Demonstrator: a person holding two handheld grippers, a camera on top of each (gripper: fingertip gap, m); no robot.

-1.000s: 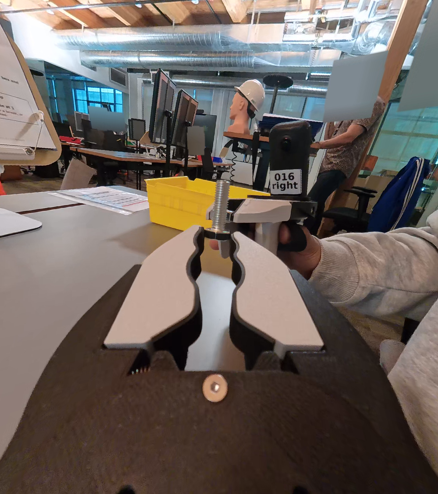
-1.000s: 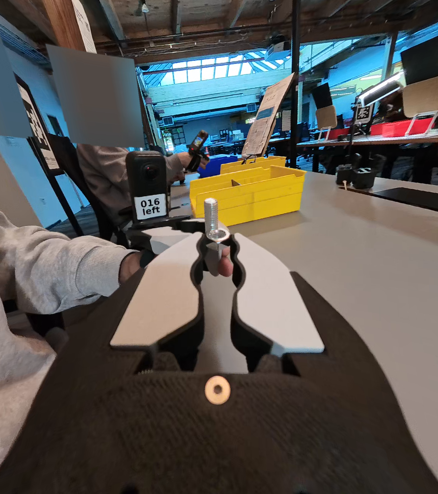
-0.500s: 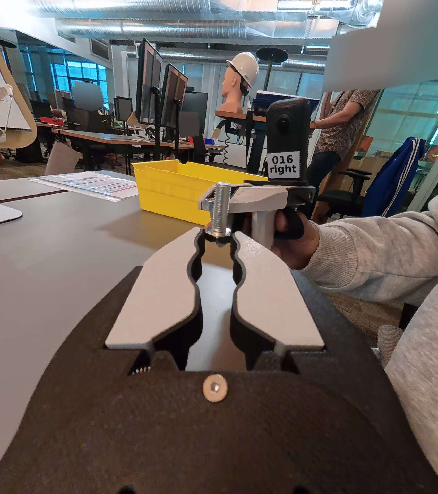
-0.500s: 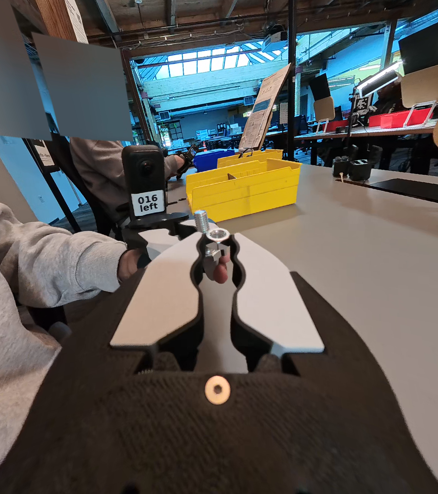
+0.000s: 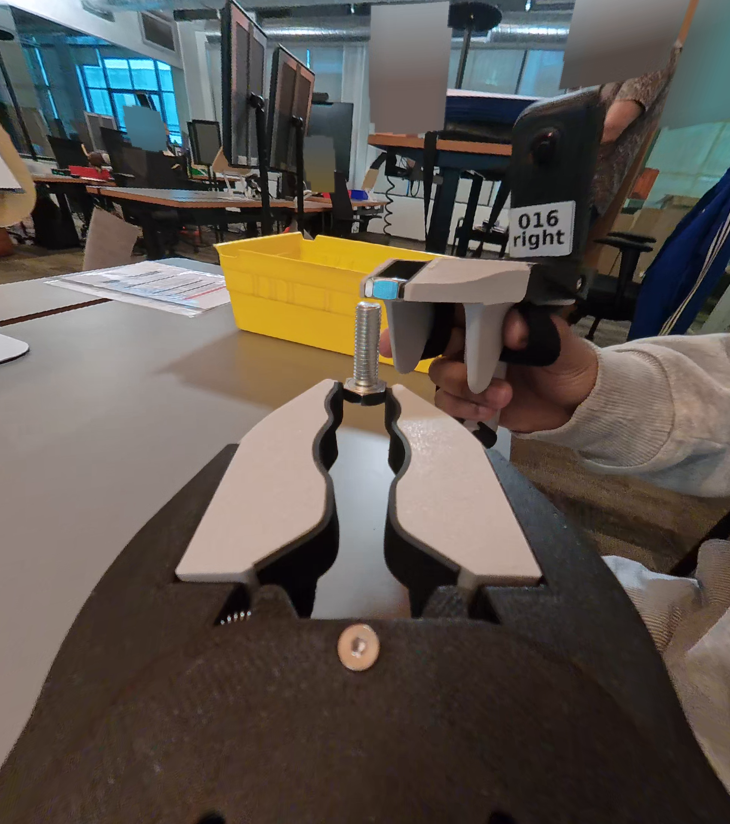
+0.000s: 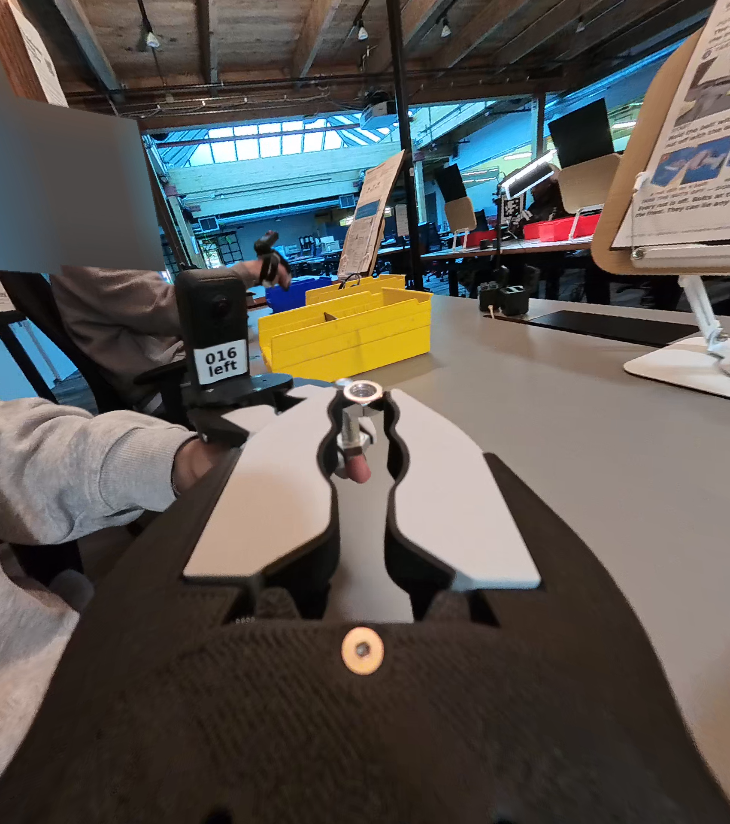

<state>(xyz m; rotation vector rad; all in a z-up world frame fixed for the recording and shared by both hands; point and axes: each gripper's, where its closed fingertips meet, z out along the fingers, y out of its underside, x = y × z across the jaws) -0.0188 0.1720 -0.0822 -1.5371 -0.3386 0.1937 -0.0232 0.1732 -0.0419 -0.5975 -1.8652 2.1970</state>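
My left gripper (image 5: 363, 392) is clenched on the hexagonal head of a silver bolt (image 5: 367, 343). The bolt stands upright, with its threaded shaft pointing up from my fingertips. My right gripper (image 6: 363, 399) grasps a silver nut (image 6: 362, 393) between its tips, with the hole of the nut facing up.

In the left wrist view, the nut (image 5: 383, 289) sits just above the top of the bolt, with a small gap between them, so they do not touch. In the right wrist view I look down past the nut and I see the bolt (image 6: 352, 434) under it. A fingertip (image 6: 356, 468) of the person shows just below the bolt head.

Both grippers are above the near edge of a grey table (image 5: 86, 401). A yellow bin (image 5: 305, 285) stands on the table behind them, near but apart. A sheet of paper (image 5: 149, 285) lies to the left of the bin. In the right wrist view, a white stand (image 6: 702, 370) with a board of printed pages stands on the table at my right side.
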